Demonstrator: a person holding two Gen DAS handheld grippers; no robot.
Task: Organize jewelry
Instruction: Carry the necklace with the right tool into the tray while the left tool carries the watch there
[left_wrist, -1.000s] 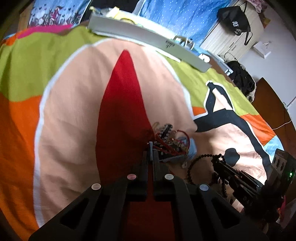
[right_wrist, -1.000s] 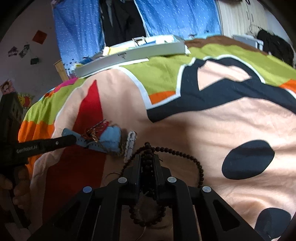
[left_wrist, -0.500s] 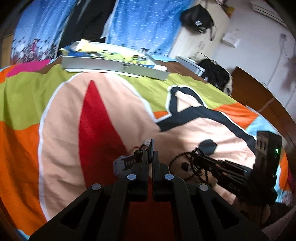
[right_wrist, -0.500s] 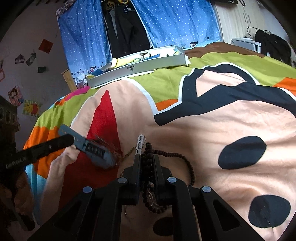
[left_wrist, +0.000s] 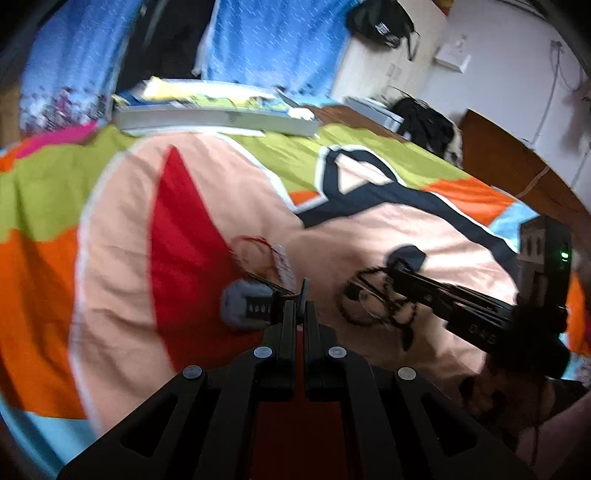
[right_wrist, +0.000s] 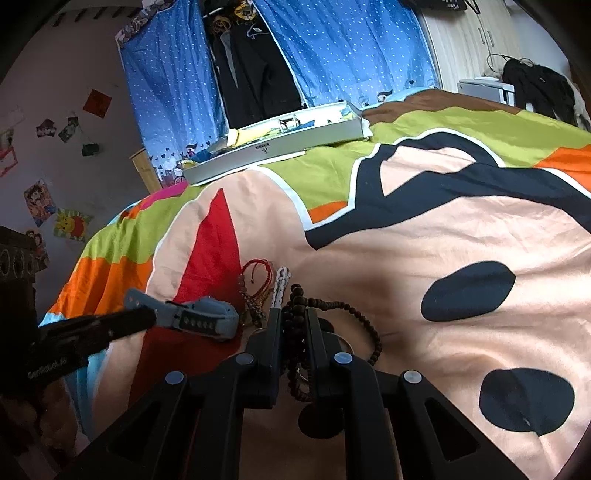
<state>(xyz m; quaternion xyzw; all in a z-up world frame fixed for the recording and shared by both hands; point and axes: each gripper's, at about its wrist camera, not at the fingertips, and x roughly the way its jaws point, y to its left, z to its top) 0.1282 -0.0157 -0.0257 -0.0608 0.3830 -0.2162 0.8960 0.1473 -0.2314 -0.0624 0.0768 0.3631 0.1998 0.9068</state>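
Pinching one end of a grey-blue watch strap, the left gripper has its two fingers pressed nearly together on the band, which juts out sideways above the bedspread; the strap carries a dark block with a row of small pale dots, and its far end curls into a loop; in the left wrist view the strap is blurred, so whether it touches the cloth cannot be told; the right gripper has its fingers closed on a string of dark wooden beads, several strands bunched between the pads while the rest trails out to the right in an arc over the peach cloth and hangs in a loop below the fingers; just ahead of both grippers, on the edge of the red triangle of the bedspread, lies a red cord bracelet, and touching its right side a small white beaded piece; a brownish beaded strand lies between the cord and the watch strap; at the far side of the bed a long grey tray sits with yellow and blue items in it, well apart from the jewellery; blue dotted curtains hang behind.
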